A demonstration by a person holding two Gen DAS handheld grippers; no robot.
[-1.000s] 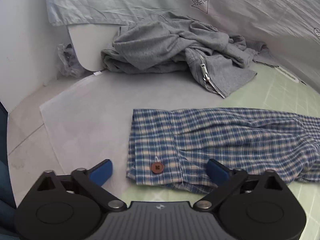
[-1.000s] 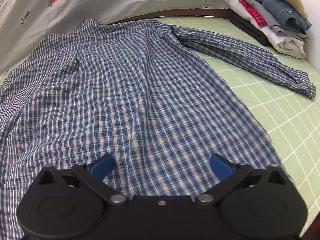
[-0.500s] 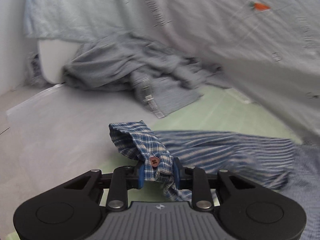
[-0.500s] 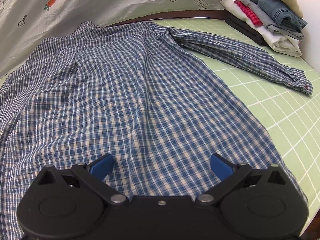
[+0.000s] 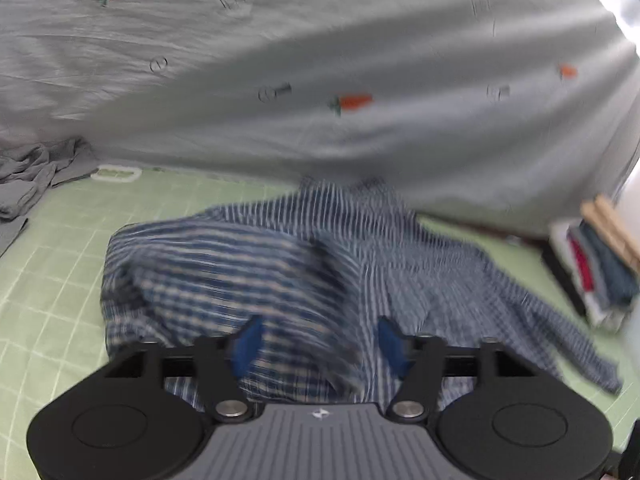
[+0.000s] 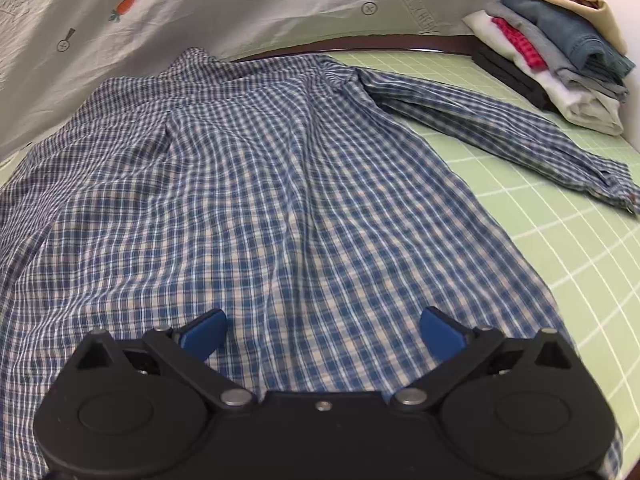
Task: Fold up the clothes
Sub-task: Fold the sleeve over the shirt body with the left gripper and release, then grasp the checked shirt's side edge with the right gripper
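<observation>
A blue plaid shirt point(image 6: 280, 200) lies back-up on the green grid mat point(image 6: 560, 240), its right sleeve point(image 6: 500, 132) stretched toward the folded stack. In the blurred left wrist view the shirt point(image 5: 304, 264) has its left sleeve folded over the body. My left gripper point(image 5: 318, 340) is open just above that folded cloth, holding nothing. My right gripper point(image 6: 322, 330) is open and empty above the shirt's lower hem area.
A stack of folded clothes point(image 6: 560, 52) stands at the mat's far right, also in the left wrist view point(image 5: 600, 268). A grey garment point(image 5: 28, 176) lies at the far left. A carrot-print sheet point(image 5: 320, 80) hangs behind the mat.
My left gripper shut on the buttoned cuff, carried it right over the shirt body, then opened and let it go. The right gripper stayed open and barely moved.
</observation>
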